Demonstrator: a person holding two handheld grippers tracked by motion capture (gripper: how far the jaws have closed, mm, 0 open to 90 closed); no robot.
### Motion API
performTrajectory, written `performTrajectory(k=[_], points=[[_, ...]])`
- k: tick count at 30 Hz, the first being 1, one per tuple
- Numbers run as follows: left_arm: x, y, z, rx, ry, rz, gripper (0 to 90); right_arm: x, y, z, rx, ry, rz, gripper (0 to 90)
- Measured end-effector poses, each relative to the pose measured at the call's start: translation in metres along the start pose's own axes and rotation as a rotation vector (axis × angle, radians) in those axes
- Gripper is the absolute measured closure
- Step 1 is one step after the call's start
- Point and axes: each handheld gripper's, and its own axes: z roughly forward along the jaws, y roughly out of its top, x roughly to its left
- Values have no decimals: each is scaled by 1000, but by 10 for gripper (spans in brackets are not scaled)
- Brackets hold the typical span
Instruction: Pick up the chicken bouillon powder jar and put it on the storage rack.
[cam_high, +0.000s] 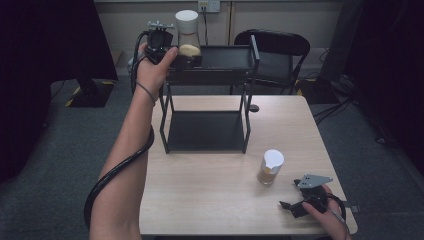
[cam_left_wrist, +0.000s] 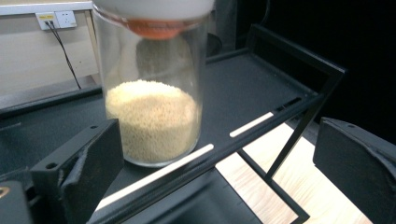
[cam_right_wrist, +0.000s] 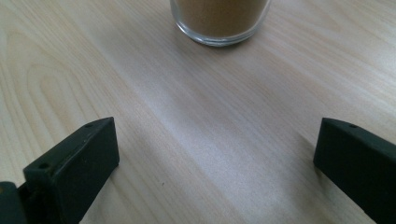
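Right gripper (cam_high: 292, 202): low over the table's near right corner, short of the rack; jaws spread wide, nothing between them, bare wood under them in the right gripper view.
Brown jar (cam_high: 270, 168): upright on the table (cam_high: 210, 200), in front of the rack's right leg, near the right gripper but apart from it; white lid, brown filling; glass base (cam_right_wrist: 219, 21) seen ahead of the open jaws.
Rack (cam_high: 206, 80): black, two shelves, standing on the table's far half; lower shelf bare.
Left gripper (cam_high: 172, 56): raised at the rack's top-left corner, held in the left hand (cam_high: 152, 67); jaws spread wide, apart from the glass on both sides.
Grain jar (cam_left_wrist: 152, 100): upright on the rack's top shelf, at its left end, just beyond the front rail; white lid, pale grains filling roughly the lower half; stands ahead of the left jaws, not gripped.
Chair (cam_high: 272, 47): black, behind the rack's right side.
Socket (cam_high: 209, 6): on the wall, beyond the rack.
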Motion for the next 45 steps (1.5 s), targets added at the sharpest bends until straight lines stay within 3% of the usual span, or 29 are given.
performTrajectory(k=[37,45], points=[[-9,-69,2,11,-40,-1,12,0,0,0,-2,-2,-2,0],[-6,-86,1,16,-46,-11,12,0,-1,0,-4,-2,-1,0]])
